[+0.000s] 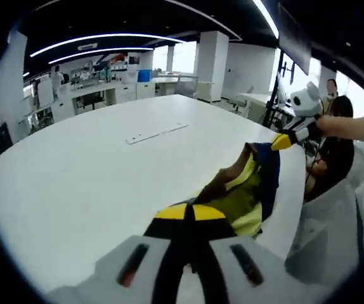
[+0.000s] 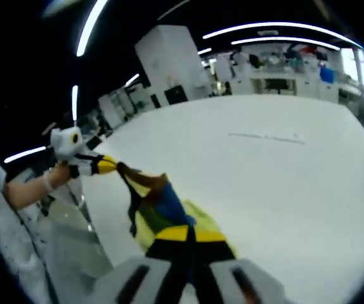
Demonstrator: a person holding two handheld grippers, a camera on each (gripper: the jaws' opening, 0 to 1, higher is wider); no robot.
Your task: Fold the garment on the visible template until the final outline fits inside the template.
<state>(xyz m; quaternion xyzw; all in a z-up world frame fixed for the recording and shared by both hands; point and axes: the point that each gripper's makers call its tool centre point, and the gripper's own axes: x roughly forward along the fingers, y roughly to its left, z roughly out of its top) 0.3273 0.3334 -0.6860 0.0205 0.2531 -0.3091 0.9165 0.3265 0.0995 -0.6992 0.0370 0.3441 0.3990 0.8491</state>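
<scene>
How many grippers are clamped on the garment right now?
2: the left gripper pinches the yellow, blue and brown cloth garment at one end; the right gripper grips the other, holding it stretched above the white table.

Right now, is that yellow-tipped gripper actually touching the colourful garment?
Touching. In the left gripper view the left gripper is closed on the garment, with cloth running straight out from its yellow tips.

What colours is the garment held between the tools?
Yellow, blue and brown garment; clearest in the right gripper view.
</scene>
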